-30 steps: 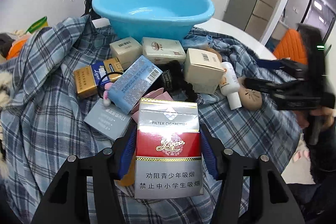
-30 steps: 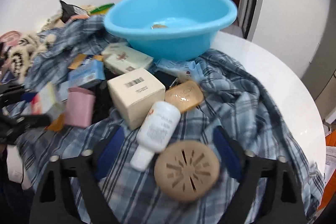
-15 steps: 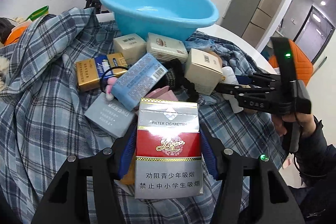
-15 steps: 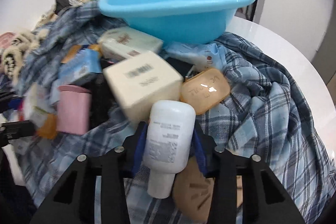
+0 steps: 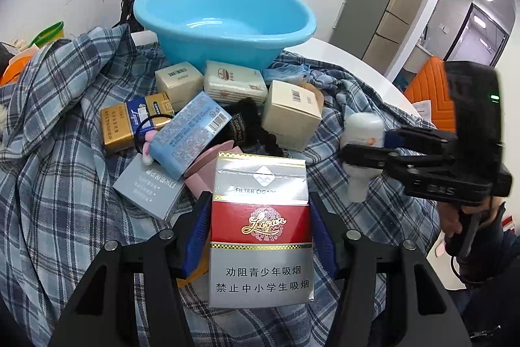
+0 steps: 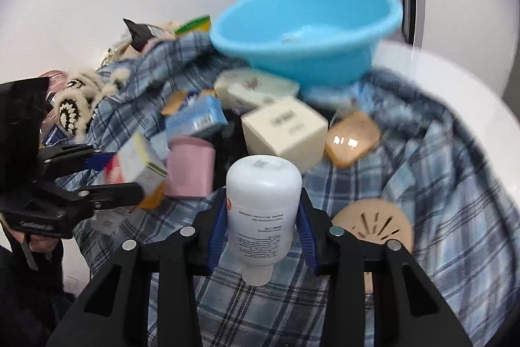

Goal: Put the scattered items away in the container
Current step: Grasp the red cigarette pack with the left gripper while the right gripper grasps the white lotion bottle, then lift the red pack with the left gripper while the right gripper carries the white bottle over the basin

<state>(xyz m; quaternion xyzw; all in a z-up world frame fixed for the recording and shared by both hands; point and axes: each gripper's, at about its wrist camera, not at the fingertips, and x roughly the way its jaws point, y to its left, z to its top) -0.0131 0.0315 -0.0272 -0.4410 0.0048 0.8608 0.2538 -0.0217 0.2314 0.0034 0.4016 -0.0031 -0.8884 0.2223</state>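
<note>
The blue basin (image 5: 224,18) (image 6: 305,31) stands at the back of a plaid cloth, behind a heap of small boxes. My left gripper (image 5: 260,207) is shut on a red and silver cigarette pack (image 5: 260,236), held upright in front of the heap. In the right wrist view that gripper (image 6: 126,174) shows at the left with the pack in it. My right gripper (image 6: 263,217) is shut on a white bottle (image 6: 263,191), cap end toward the camera, held above the cloth. The left wrist view shows this gripper (image 5: 367,145) and the bottle (image 5: 360,126) at the right.
On the plaid cloth (image 5: 58,152) lie a cream box (image 5: 292,116), a light blue pack (image 5: 188,135), a gold box (image 5: 130,122), a grey box (image 5: 149,184), a tissue pack (image 5: 234,83), a pink cup (image 6: 190,171), an orange soap (image 6: 352,139) and a tan round disc (image 6: 373,223). White table edge at right.
My right gripper moved onto the white bottle, shut on it and raised it off the cloth beside the tan disc. The left gripper kept still with the cigarette pack.
</note>
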